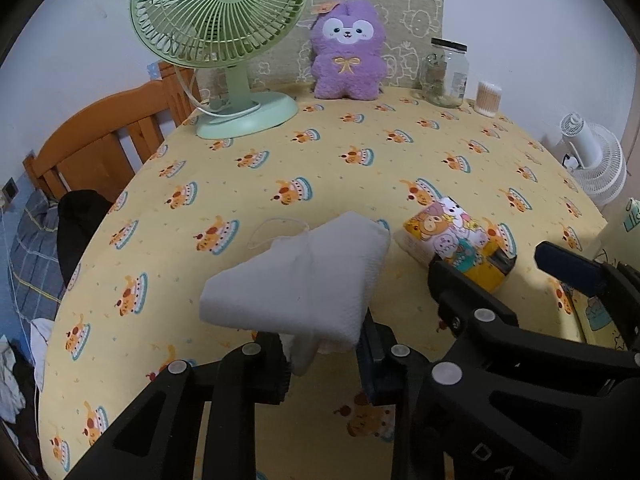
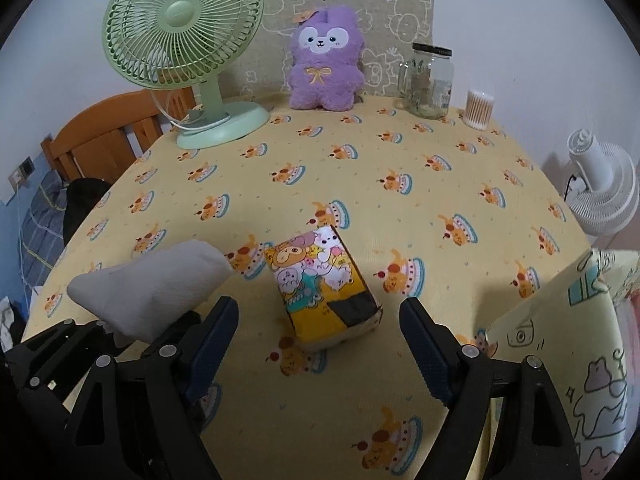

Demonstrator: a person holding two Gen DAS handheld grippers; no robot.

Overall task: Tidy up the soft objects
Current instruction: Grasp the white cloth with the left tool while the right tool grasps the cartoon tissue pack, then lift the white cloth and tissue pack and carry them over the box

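Yellow cake-print cloth (image 2: 360, 184) covers my table. Nearest, my left gripper (image 1: 324, 354) pinches, seemingly, a folded white cloth (image 1: 304, 280); my right gripper (image 2: 320, 344) gapes wide around the tissue pack (image 2: 324, 284). Farther back stand fan (image 2: 180, 32), purple plush (image 2: 324, 64), jar (image 2: 430, 80).

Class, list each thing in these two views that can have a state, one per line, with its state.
left gripper: jaws shut on the white cloth
white cloth: folded, held above the table
right gripper: jaws open, empty
tissue pack: flat on the table, between the right jaws
purple plush: upright
glass jar: upright, lid on
green fan: upright
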